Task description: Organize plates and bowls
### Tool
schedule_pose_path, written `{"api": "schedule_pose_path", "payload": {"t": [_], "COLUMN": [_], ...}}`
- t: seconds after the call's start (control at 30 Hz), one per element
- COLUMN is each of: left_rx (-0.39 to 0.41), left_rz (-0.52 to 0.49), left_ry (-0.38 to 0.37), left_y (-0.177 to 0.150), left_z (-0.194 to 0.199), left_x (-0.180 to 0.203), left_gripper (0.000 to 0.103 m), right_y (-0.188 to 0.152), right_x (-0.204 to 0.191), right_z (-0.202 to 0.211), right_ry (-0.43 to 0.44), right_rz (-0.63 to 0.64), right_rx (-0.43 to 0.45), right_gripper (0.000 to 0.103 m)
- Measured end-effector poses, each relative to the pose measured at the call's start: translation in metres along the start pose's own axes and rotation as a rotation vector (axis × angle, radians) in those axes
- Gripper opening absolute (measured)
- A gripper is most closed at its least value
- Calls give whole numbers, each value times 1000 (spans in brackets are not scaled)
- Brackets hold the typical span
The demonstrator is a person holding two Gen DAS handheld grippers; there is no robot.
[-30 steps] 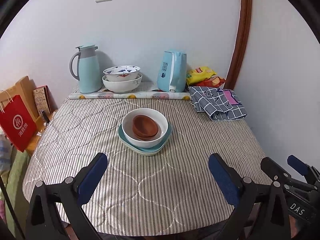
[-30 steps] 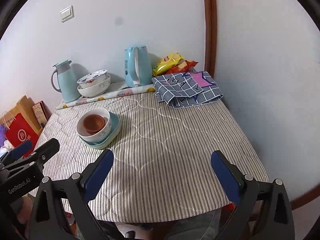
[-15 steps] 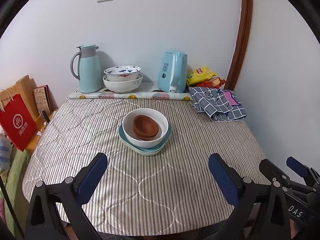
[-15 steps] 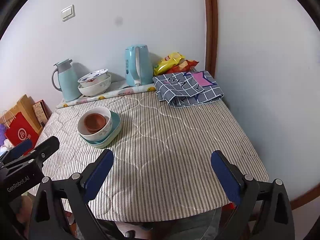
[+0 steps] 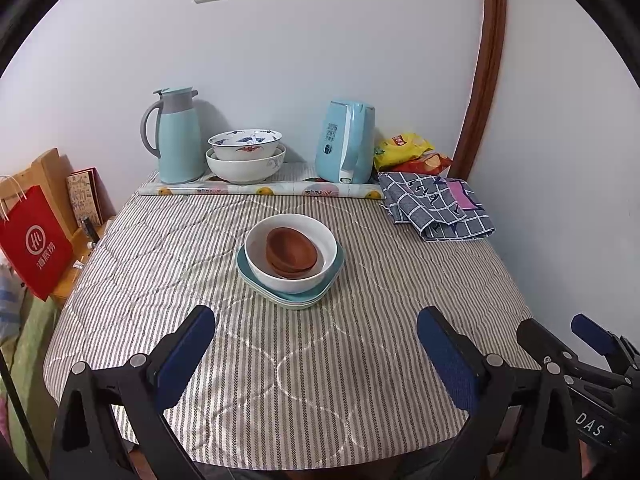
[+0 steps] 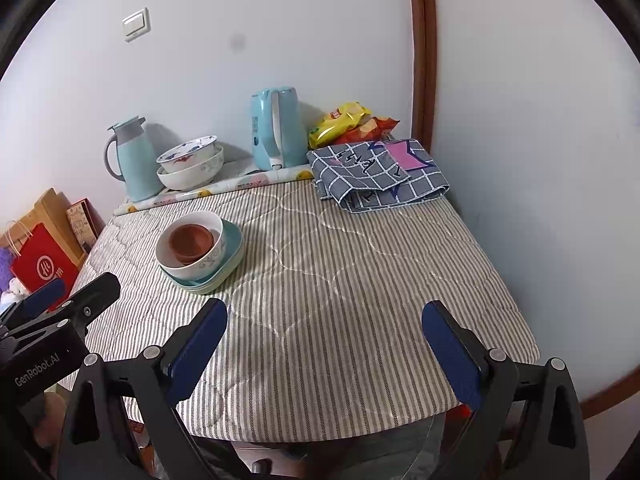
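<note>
A stack stands mid-table: teal plates (image 5: 330, 285) (image 6: 234, 252) under a white bowl (image 5: 320, 246) (image 6: 200, 268) that holds brown bowls (image 5: 291, 251) (image 6: 190, 242). Two more white patterned bowls (image 5: 245, 154) (image 6: 190, 168) are nested at the back by the wall. My left gripper (image 5: 316, 344) is open and empty, above the near table edge, short of the stack. My right gripper (image 6: 324, 336) is open and empty, near the front edge, to the right of the stack. Each gripper shows at the side of the other's view.
A teal thermos jug (image 5: 176, 136), a blue kettle (image 5: 346, 146), snack bags (image 5: 404, 148) and a folded checked cloth (image 5: 436, 210) line the back and right of the striped table (image 5: 320, 392). A red bag (image 5: 34, 246) stands left of the table. Walls close in behind and right.
Both views have drifted slightly; the grippers have pulled back a little from the stack. Both stay open and empty. Nothing on the table has moved.
</note>
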State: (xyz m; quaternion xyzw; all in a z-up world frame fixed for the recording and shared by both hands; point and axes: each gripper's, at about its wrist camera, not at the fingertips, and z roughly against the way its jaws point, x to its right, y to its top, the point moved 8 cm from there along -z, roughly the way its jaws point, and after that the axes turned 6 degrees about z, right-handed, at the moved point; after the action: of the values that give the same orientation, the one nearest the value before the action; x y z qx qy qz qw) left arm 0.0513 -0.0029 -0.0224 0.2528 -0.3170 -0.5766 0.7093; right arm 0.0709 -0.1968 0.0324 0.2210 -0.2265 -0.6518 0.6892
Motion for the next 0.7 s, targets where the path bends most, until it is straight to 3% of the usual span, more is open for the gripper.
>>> {"api": "schedule_pose_path", "payload": {"t": [0.7], "left_rx": [2], "left_rz": [-10], "left_ry": [-1], "left_y": [1], "left_z": [0], "left_x": [2], "left_gripper": [102], "right_y": [1], "right_x": [1], "right_z": [0], "right_ry": [6], "right_rz": [0], "right_rx": [1], "right_gripper": [97]}}
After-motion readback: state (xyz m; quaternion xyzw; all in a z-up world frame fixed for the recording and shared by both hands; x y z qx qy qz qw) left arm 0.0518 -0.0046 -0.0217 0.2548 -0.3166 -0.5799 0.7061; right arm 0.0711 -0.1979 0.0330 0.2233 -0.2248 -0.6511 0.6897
